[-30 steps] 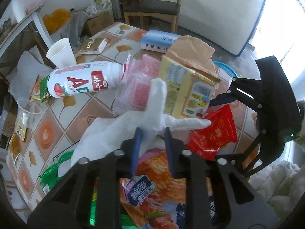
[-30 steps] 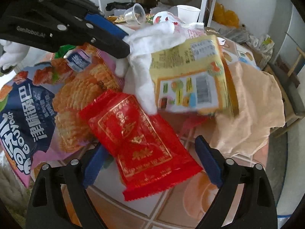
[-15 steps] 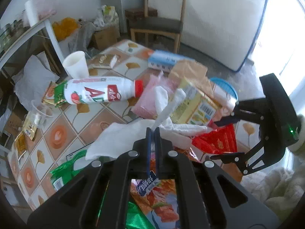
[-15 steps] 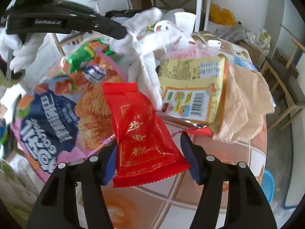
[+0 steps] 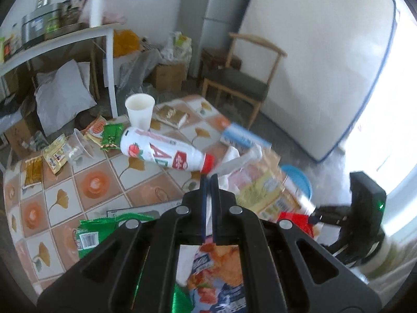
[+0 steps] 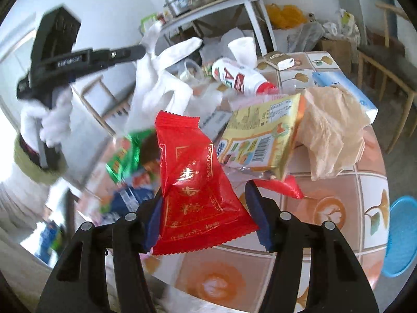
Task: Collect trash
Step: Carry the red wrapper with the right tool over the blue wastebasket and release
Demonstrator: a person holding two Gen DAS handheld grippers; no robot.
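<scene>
Trash covered the tiled table [image 5: 86,182]: snack bags, a tipped drink bottle [image 5: 166,152], cups and cartons. The left gripper [image 5: 207,182] had its jaws pinched almost together on a white glove-like cloth [image 6: 161,83], which hung from it above the table, a thin strip of white showing between the fingers. The right gripper [image 6: 206,208] stood about half open around a red candy wrapper [image 6: 192,182], lifted clear of the tabletop; its blue pads sat at the wrapper's two edges, squeezing it into a bowed shape. That hold looked the weaker one: slick crinkled film caught only by its edges could pop out sideways or slide down, I judged, especially if the hand swung quickly toward a bin. The limp cloth could drag across the yellow carton [image 6: 260,135] or the bottle and knock them along or off the table. Readable writing was sparse: large red letters "AD" on the bottle's label, "GenRobot.AI" on the left gripper's side in the right wrist view, gold Chinese characters on the red wrapper, and a barcode on the yellow carton; the rest was too blurred.
</scene>
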